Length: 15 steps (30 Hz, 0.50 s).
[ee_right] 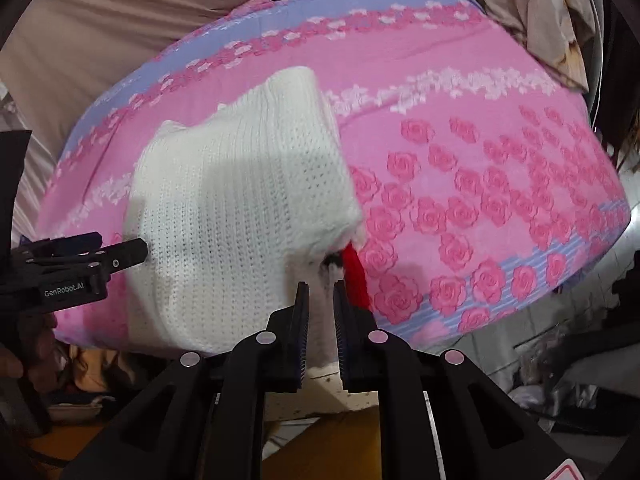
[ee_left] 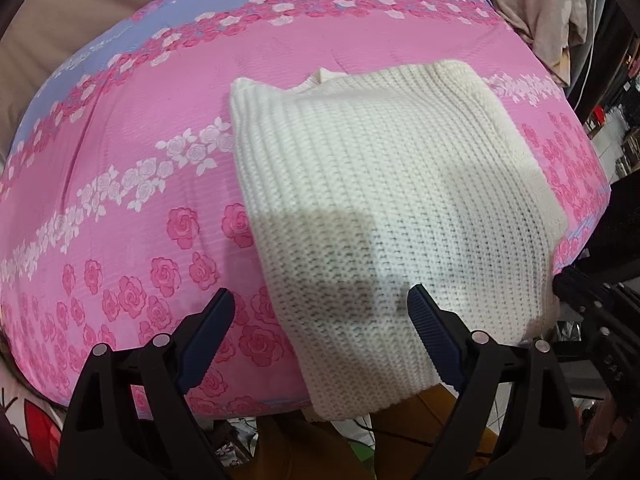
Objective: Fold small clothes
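Observation:
A cream knitted garment (ee_left: 384,200) lies folded on the pink rose-print bed cover (ee_left: 120,160), its near edge hanging over the front edge. My left gripper (ee_left: 320,300) is open above the garment's near left part and holds nothing; it also shows from the side in the right wrist view (ee_right: 120,254). In the right wrist view the garment (ee_right: 240,200) lies left of centre, with a red piece (ee_right: 356,276) at its near right corner. My right gripper (ee_right: 320,286) is nearly closed on the garment's white near edge.
The bed cover (ee_right: 480,180) has a lilac band at the back. Beige fabric (ee_left: 60,20) lies behind the bed. Patterned cloth (ee_left: 552,12) hangs at the back right. Brown floor and clutter (ee_right: 560,360) lie below the front edge.

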{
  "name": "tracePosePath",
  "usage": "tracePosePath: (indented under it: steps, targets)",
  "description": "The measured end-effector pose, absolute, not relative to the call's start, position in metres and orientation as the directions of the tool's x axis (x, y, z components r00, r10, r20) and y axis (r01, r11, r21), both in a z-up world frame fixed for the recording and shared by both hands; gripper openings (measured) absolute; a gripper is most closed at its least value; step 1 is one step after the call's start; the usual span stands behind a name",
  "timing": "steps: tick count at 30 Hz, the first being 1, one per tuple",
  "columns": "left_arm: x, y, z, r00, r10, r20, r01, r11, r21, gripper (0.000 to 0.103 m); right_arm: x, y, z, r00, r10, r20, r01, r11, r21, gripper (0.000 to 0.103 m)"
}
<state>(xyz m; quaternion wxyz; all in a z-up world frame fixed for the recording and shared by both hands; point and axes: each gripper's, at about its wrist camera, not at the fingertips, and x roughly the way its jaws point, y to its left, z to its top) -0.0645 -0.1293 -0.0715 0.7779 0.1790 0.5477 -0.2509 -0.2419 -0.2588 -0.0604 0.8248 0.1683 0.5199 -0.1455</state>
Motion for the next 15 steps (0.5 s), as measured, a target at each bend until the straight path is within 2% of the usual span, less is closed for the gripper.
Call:
tracePosePath:
  steps: [3,6,9,11,13,15]
  targets:
    - [-0.066,-0.132,-0.073,0.269,-0.188,-0.945,0.59,0.807,0.007,0.086,-0.243,-0.271,-0.103,0.273,-0.071,-0.959,0.464,0.884,0.066,0.012]
    - [-0.067,-0.131,-0.065,0.305,-0.199,-0.931,0.588,0.809,0.019,0.086,-0.257,-0.277,-0.085,0.365,-0.034,-0.93,0.508,0.844,0.169,0.012]
    - [-0.064,-0.128,-0.068,0.293,-0.19,-0.937,0.581,0.814,0.017,0.086,-0.264,-0.281,-0.059,0.451,-0.063,-0.89,0.521,0.829,0.205,0.019]
    - [-0.063,-0.127,-0.072,0.278,-0.181,-0.943,0.571,0.821,0.011,0.086,-0.261,-0.288,-0.049,0.488,-0.067,-0.871,0.526,0.818,0.232,0.037]
    - [-0.062,-0.125,-0.072,0.279,-0.181,-0.943,0.562,0.827,0.008,0.086,-0.253,-0.295,-0.047,0.506,-0.059,-0.861,0.532,0.806,0.258,0.05]
    - [-0.062,-0.124,-0.07,0.287,-0.186,-0.94,0.557,0.831,0.006,0.086,-0.239,-0.302,-0.05,0.513,-0.044,-0.857,0.536,0.797,0.279,0.053]
